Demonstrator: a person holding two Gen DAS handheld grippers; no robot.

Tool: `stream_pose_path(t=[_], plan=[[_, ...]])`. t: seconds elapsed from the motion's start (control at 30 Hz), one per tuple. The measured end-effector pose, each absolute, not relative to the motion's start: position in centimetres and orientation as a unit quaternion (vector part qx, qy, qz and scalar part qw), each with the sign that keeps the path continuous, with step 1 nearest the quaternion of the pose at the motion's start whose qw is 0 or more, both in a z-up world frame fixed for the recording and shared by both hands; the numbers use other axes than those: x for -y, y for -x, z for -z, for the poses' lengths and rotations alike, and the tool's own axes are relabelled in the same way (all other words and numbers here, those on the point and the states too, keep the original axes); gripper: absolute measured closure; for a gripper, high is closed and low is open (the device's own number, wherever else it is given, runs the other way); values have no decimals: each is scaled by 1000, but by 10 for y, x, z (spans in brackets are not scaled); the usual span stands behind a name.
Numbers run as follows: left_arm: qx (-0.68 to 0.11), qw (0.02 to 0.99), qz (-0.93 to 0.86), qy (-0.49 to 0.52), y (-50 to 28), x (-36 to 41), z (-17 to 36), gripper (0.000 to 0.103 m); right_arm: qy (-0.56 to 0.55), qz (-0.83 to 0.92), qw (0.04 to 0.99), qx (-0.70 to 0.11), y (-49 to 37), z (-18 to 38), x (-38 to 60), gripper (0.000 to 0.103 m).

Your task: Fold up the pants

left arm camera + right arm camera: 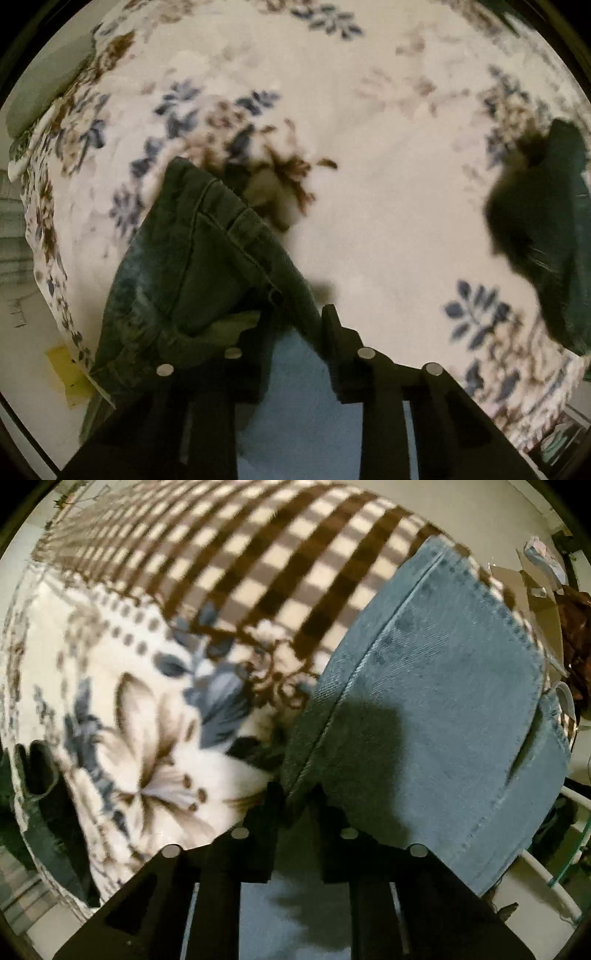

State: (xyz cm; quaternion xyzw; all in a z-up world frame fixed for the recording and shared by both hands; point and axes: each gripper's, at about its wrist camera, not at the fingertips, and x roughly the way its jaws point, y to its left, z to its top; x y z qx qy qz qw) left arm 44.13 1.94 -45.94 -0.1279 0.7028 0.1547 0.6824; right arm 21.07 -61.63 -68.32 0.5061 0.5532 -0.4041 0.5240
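Observation:
The pants are blue jeans. In the left wrist view a dark bunched part of the jeans (192, 266), with a seam and waistband, hangs over the floral blanket (388, 177). My left gripper (291, 332) is shut on this denim, which passes between its fingers. In the right wrist view a light-blue jeans leg (436, 701) with a side seam spreads up and right. My right gripper (295, 794) is shut on its lower edge. A dark shape, the other gripper, shows at the right of the left wrist view (546, 236).
The bed carries a white floral blanket (122, 738) with a brown checked band (258, 554). The bed's left edge, floor and a yellow paper (70, 373) show in the left view. Furniture, cardboard and clutter (546, 590) stand right of the bed.

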Motion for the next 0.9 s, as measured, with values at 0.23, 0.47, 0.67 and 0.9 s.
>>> stream_pose_path(t=[0.23,0.47,0.67,0.9], plan=[[-650,732,-121,164,-380,-48,387,93,-484,365,603,-518,-199,625,583,95],[-596,773,-104,193,-314,-74,349,94,-466,295,708,-441,-118,522,565,96],[-628,756,-114,146,-214,-93,397,94,-432,282,731,-447,-3,514,540,96],[-688,697,-159,126,-145,-113,511,93,-442,318,667,-509,95,612,521,96]])
